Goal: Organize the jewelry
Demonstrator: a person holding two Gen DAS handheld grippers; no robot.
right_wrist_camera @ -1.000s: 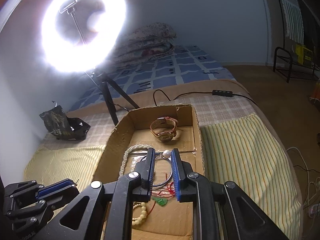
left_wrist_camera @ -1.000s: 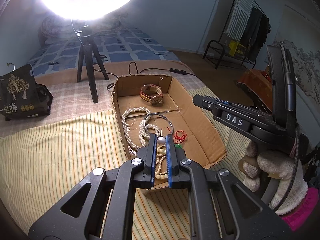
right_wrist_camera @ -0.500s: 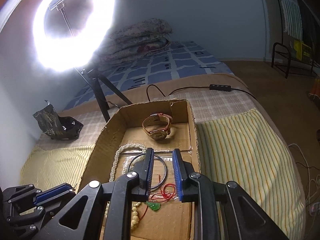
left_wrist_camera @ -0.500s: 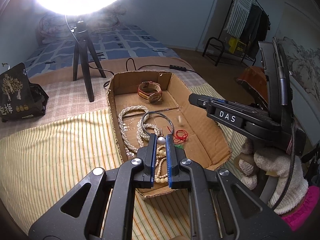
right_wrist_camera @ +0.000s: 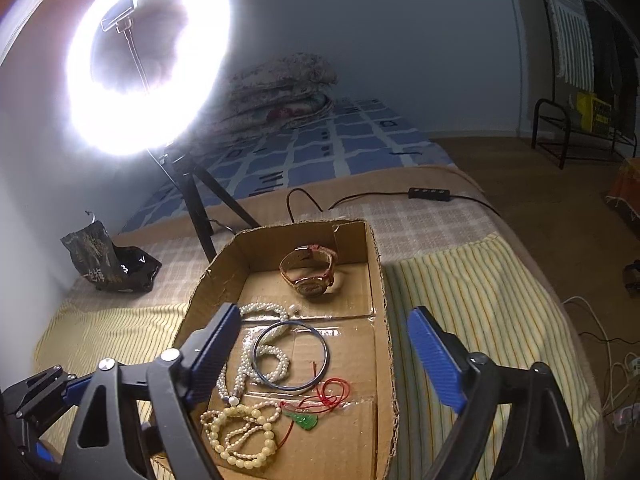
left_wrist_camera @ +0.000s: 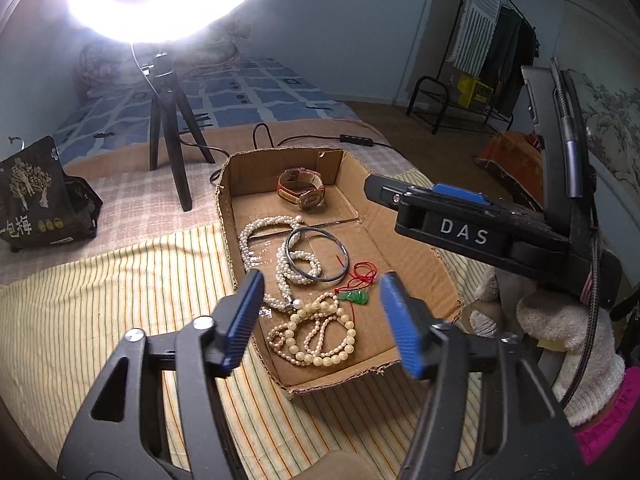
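A shallow cardboard box (left_wrist_camera: 256,204) (right_wrist_camera: 374,272) lies on the bed. In it are a gold watch (left_wrist_camera: 302,192) (right_wrist_camera: 310,270), a white pearl necklace (left_wrist_camera: 256,236) (right_wrist_camera: 272,360), a metal bangle (left_wrist_camera: 316,230) (right_wrist_camera: 326,356), a green pendant on red cord (left_wrist_camera: 356,297) (right_wrist_camera: 306,422) and cream beads (left_wrist_camera: 320,344) (right_wrist_camera: 240,440). My left gripper (left_wrist_camera: 320,284) hovers over the box's near end; its jaws are opening and hold nothing. My right gripper (right_wrist_camera: 324,314) (left_wrist_camera: 440,216) hangs over the box's right side, its jaws opening too and holding nothing.
A lit ring light (right_wrist_camera: 148,72) on a black tripod (left_wrist_camera: 168,120) stands behind the box. A black snack bag (left_wrist_camera: 36,196) (right_wrist_camera: 108,268) sits far left. A cable with a switch (right_wrist_camera: 430,193) crosses the bed. A gloved hand (left_wrist_camera: 560,340) holds the right gripper.
Both grippers' jaws went from nearly shut to wide apart. The large pearl that showed between the left fingers now lies in the box with the necklace. Neither hand has shifted.
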